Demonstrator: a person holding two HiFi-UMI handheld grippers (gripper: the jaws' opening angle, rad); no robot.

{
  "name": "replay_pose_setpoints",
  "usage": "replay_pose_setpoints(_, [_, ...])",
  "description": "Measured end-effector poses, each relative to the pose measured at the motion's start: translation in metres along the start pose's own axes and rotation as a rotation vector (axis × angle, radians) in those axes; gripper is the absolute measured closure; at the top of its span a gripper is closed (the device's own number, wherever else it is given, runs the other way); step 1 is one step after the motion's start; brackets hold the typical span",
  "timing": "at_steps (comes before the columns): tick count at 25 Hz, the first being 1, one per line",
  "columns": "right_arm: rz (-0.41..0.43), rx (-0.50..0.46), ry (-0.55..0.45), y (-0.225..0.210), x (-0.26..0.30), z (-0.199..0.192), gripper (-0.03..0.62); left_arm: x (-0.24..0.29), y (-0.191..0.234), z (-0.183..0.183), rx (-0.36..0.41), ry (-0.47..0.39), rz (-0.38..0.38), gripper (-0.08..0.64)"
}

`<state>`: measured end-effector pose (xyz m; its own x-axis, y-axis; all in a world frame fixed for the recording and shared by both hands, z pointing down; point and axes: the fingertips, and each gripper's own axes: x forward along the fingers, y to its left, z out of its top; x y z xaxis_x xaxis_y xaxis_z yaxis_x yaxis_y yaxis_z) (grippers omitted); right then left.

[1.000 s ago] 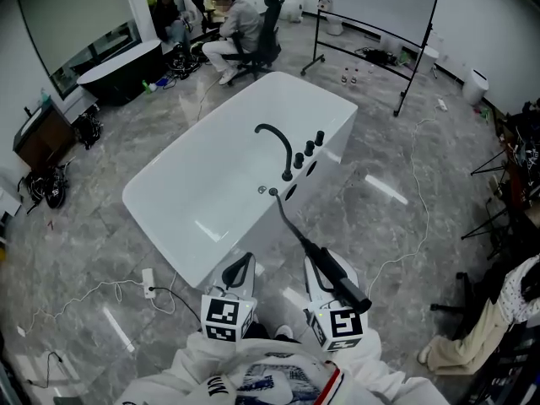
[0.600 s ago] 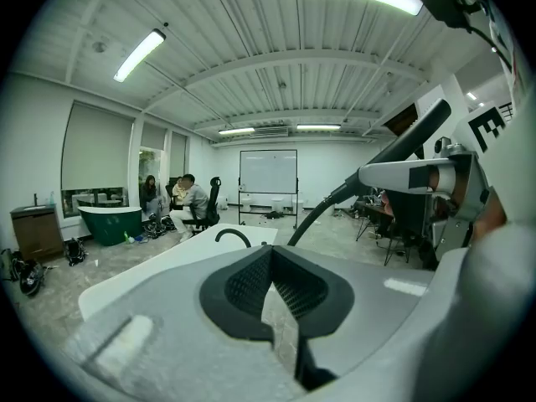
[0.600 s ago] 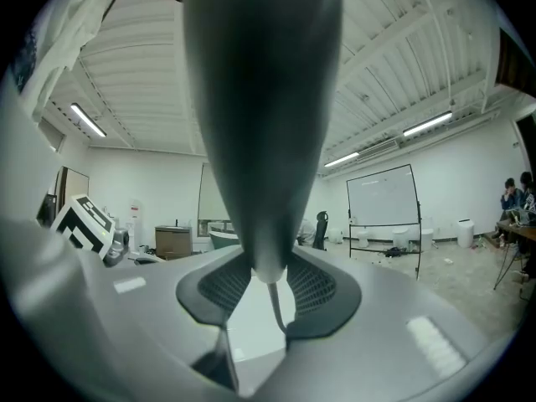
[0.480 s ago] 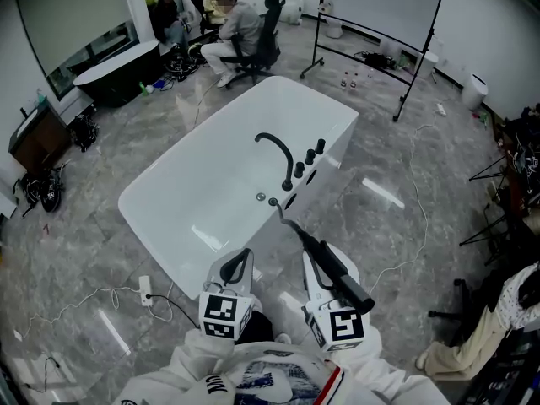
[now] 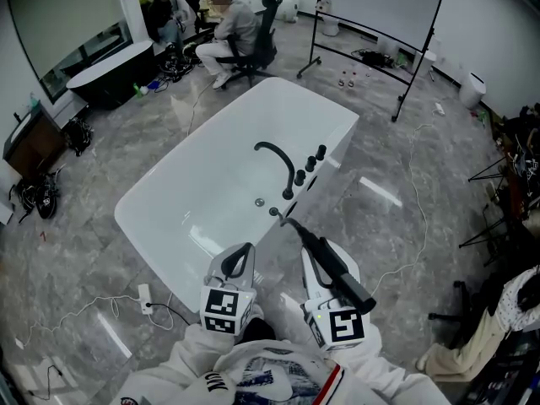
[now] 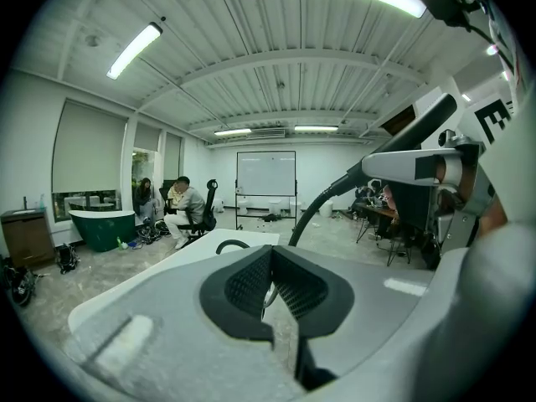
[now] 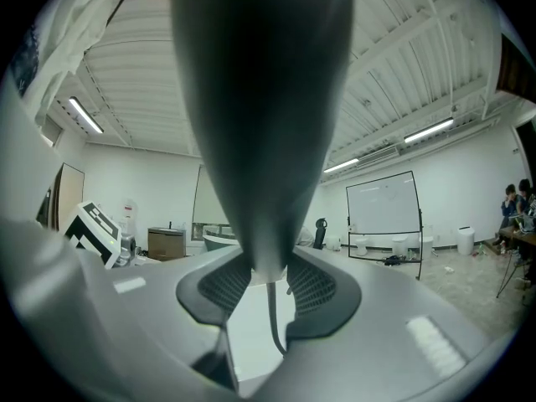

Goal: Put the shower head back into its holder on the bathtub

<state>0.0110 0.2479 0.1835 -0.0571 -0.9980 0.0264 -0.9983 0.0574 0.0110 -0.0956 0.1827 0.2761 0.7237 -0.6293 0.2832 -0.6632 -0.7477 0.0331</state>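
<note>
The white bathtub [image 5: 202,192] stands slantwise ahead of me, with a black curved faucet [image 5: 274,154] and three black knobs [image 5: 310,164] on its near rim. My right gripper [image 5: 319,258] is shut on the black shower head [image 5: 337,275], whose handle points toward the tub rim. Its thin hose [image 5: 283,218] runs to a small fitting on that rim. In the right gripper view the dark shower head [image 7: 260,99] fills the space between the pads. My left gripper [image 5: 240,258] hovers beside it near the tub's edge, shut and holding nothing.
People sit on office chairs [image 5: 253,36] beyond the tub. A wheeled whiteboard [image 5: 380,7] stands at the back right. A dark green tub [image 5: 105,70] is at the back left. Cables and a power strip [image 5: 145,294] lie on the grey floor to my left.
Both grippers have moved forward toward the tub's near rim, the right one carrying the shower head. The tub edge now lies closer to the fingertips.
</note>
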Motion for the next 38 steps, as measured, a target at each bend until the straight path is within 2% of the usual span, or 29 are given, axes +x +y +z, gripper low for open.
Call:
replay_pose_setpoints(5, [-0.004, 0.002, 0.001, -0.002, 0.019, 0.007, 0.454, 0.008, 0.013, 0.016, 0.021, -0.019, 0.008, 0.560])
replay_pose_setpoints(9, [-0.015, 0.037, 0.019, -0.013, 0.037, -0.032, 0.454, 0.020, 0.019, 0.022, 0.026, -0.028, 0.015, 0.560])
replay_pose_setpoints(14, [-0.041, 0.030, 0.059, -0.029, 0.060, -0.046, 0.454, 0.030, 0.027, 0.028, 0.041, -0.039, 0.032, 0.560])
replay_pose_setpoints(20, [-0.042, -0.020, 0.030, -0.030, 0.077, -0.024, 0.454, 0.040, 0.039, 0.035, 0.051, -0.053, 0.040, 0.560])
replay_pose_setpoints(26, [-0.046, 0.006, 0.091, -0.030, 0.096, -0.055, 0.454, 0.054, 0.052, 0.037, 0.064, -0.056, 0.031, 0.560])
replay_pose_setpoints(30, [-0.049, -0.038, 0.065, -0.024, 0.121, -0.036, 0.454, 0.067, 0.068, 0.042, 0.068, -0.063, 0.015, 0.560])
replay_pose_setpoints(38, [-0.077, -0.051, 0.102, -0.017, 0.157, -0.043, 0.454, 0.087, 0.102, 0.042, 0.052, -0.060, -0.018, 0.560])
